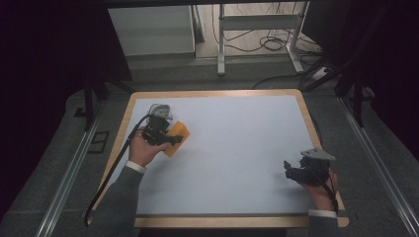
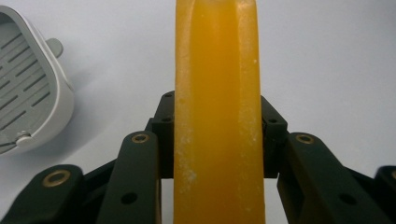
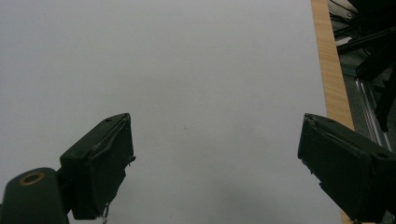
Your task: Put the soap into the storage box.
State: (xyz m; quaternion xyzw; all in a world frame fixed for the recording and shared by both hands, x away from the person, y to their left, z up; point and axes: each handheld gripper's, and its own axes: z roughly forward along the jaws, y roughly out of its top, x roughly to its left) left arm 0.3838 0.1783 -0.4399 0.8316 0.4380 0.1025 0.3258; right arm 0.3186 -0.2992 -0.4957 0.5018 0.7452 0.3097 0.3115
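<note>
An orange soap-like bar [image 2: 215, 93] stands on edge between the jaws of my left gripper [image 2: 215, 121], which is shut on it. From above, the bar [image 1: 179, 134] is held just over the white mat at the left, with the left gripper [image 1: 170, 138] on its near side. A white slotted soap dish [image 2: 28, 98] lies close by; the high view shows the dish [image 1: 159, 108] just beyond the left hand. My right gripper [image 3: 217, 154] is open over bare mat, and the high view puts that gripper [image 1: 290, 170] at the near right.
The white mat [image 1: 237, 143] covers a wooden-edged table [image 1: 217, 93]. The wooden right edge [image 3: 329, 70] runs close to the right gripper. Beyond the table stand a white cabinet [image 1: 150, 30], a metal frame [image 1: 257, 22] and floor cables [image 1: 272, 44].
</note>
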